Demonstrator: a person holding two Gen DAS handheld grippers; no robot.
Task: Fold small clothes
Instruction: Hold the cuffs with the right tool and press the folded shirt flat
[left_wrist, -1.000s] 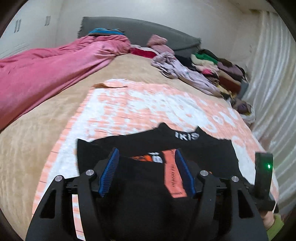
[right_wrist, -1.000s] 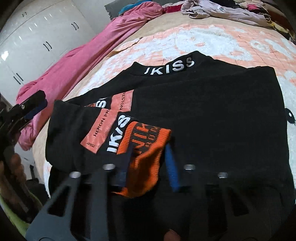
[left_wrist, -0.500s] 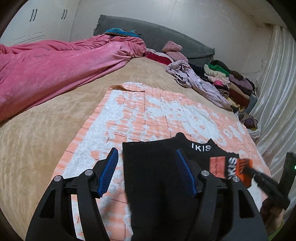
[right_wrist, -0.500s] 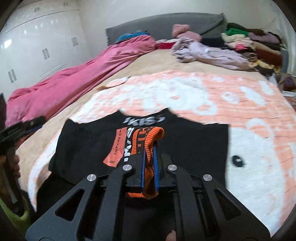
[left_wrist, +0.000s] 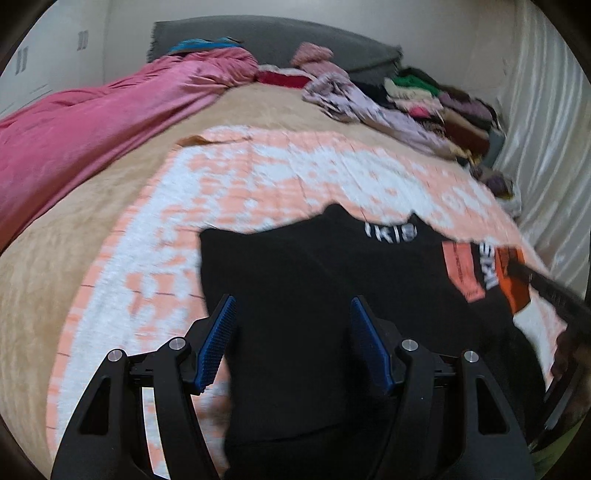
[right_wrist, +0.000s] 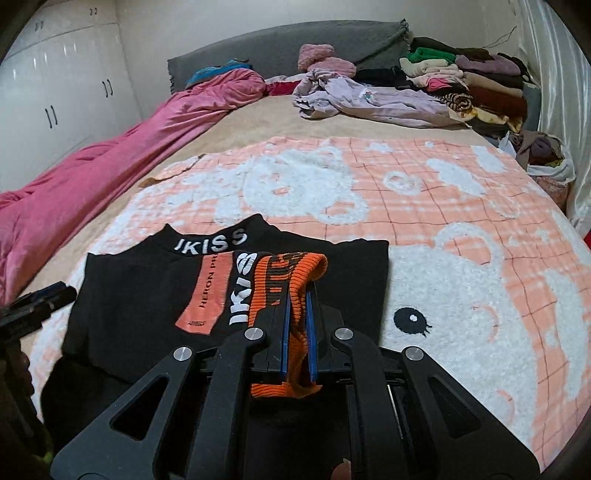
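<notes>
A black top (right_wrist: 140, 295) with a white "IKISS" collar and orange patches lies partly folded on the pink and white bear blanket (right_wrist: 461, 206). My right gripper (right_wrist: 297, 291) is shut on the sleeve's orange ribbed cuff (right_wrist: 291, 273), holding it over the top's right part. In the left wrist view the top (left_wrist: 314, 295) lies under my left gripper (left_wrist: 291, 306), which is open and empty just above the cloth. The right gripper (left_wrist: 546, 288) shows there at the right edge, and the left gripper (right_wrist: 37, 302) shows at the right wrist view's left edge.
A pink quilt (right_wrist: 110, 158) runs along the bed's left side. A lilac garment (right_wrist: 369, 99) and a stack of folded clothes (right_wrist: 461, 81) lie at the far right by the grey headboard (right_wrist: 288, 48). White wardrobes (right_wrist: 55, 92) stand to the left, a curtain (left_wrist: 546, 129) to the right.
My right gripper shut on the orange cuff and carried the sleeve to the right across the top. My left gripper stayed open and shifted over the top's left part.
</notes>
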